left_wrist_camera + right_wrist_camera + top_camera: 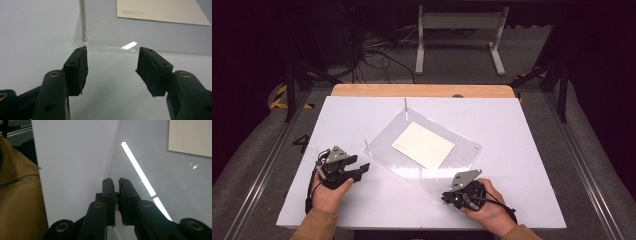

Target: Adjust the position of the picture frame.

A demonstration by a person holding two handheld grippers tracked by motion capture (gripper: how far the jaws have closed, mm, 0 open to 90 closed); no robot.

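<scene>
On the white tabletop (352, 120), the clear acrylic sheet (387, 137) lay mid-table. Right gripper (451, 195) was clenched on a small metal post (116, 193) at its near corner; left gripper (360, 168) stood released beside another corner. Best practice: lift straight, avoiding sheet movement

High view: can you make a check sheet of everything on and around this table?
Surface: white board on a wooden tabletop.
Job's things: clear sheet lying flat, cream card in its middle, thin metal posts standing at its corners.
Clutter: nothing seen.
Grippers: left gripper has its jaws open by the sheet's left corner. The right gripper has its jaws shut at the near corner, a small metal pin between them.
Cables: a black gripper cable by the left hand, and loose floor cables behind.
Surroundings: grey floor, white stand, striped tape.
</scene>
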